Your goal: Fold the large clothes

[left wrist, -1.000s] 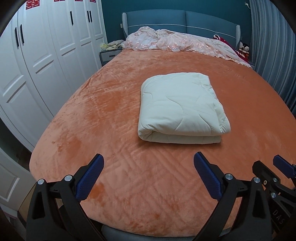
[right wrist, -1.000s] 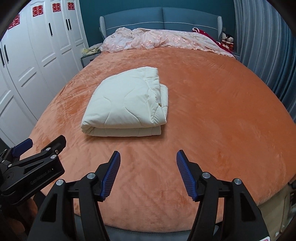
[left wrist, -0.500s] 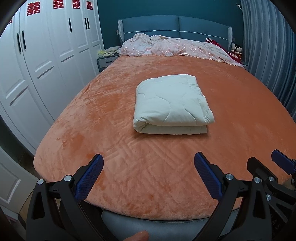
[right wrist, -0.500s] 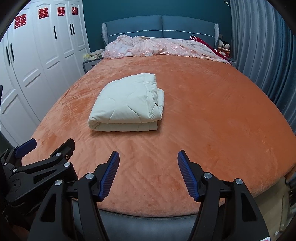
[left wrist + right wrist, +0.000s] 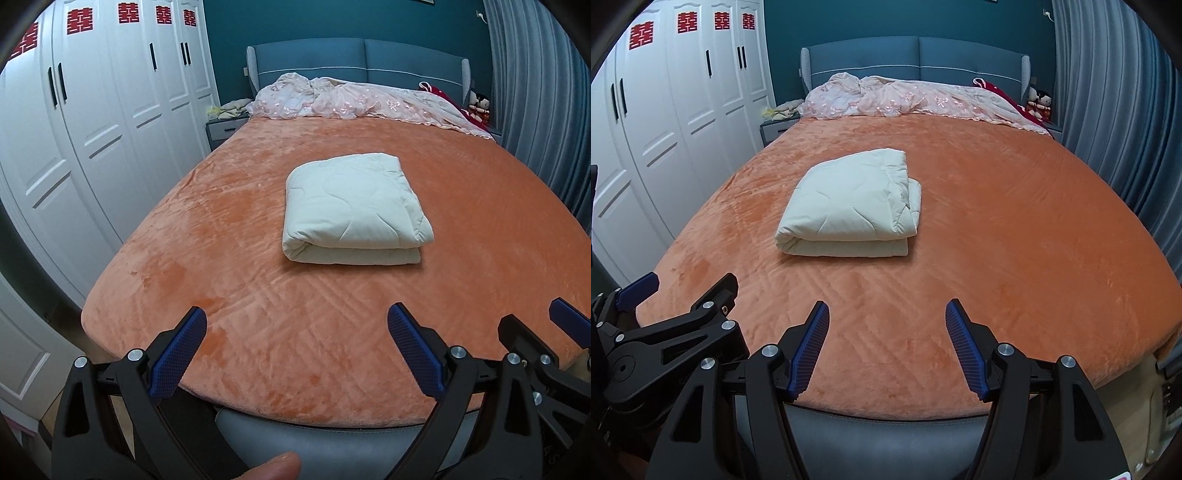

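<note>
A cream quilted blanket lies folded into a thick rectangle in the middle of the orange bed cover. My left gripper hovers open over the foot edge of the bed, well short of the blanket, with nothing between its blue pads. My right gripper is likewise open and holds nothing, at the foot of the bed. Each gripper shows at the edge of the other's view, side by side. A fingertip shows at the bottom of the left wrist view.
A crumpled pink cover lies along the blue headboard. White wardrobe doors line the left side, grey-blue curtains the right. A nightstand stands at the far left corner. The grey bed frame shows below the cover.
Both grippers have drawn back from the blanket toward the foot of the bed and risen slightly; the bed's foot edge and frame now show. The blanket has not moved.
</note>
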Demonstrator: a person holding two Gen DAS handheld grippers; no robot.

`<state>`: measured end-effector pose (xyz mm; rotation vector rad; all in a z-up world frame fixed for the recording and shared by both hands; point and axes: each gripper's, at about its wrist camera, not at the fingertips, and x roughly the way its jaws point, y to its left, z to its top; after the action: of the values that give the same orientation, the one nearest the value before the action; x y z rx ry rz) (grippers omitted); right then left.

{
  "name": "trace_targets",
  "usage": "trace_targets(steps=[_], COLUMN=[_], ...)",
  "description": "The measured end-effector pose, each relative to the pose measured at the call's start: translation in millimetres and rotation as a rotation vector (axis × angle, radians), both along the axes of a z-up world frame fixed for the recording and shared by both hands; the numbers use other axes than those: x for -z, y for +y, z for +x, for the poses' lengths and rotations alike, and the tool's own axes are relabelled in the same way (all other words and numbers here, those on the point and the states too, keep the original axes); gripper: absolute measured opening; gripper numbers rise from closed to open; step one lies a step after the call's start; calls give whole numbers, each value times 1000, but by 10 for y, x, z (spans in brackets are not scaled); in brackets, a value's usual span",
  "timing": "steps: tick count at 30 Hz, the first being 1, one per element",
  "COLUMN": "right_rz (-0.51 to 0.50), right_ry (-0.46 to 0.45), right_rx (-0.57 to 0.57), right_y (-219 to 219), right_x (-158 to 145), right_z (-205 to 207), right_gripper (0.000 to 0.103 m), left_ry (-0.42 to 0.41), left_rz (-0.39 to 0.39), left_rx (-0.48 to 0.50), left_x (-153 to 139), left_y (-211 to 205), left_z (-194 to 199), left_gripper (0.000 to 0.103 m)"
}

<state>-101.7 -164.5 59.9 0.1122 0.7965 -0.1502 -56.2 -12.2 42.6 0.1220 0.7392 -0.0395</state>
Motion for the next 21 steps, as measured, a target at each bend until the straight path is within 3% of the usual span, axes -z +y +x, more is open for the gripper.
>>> trace_targets(steps=[21], right_rz=[8], right_ry=[13], right_rx=[15], right_y=[-41], right_x=[37], right_z=[-44], right_gripper=[64], left_ry=[2], left_rz=[6], left_rx=[2], left_x=[25], left_y=[11], left_z=[-5], left_gripper=[96])
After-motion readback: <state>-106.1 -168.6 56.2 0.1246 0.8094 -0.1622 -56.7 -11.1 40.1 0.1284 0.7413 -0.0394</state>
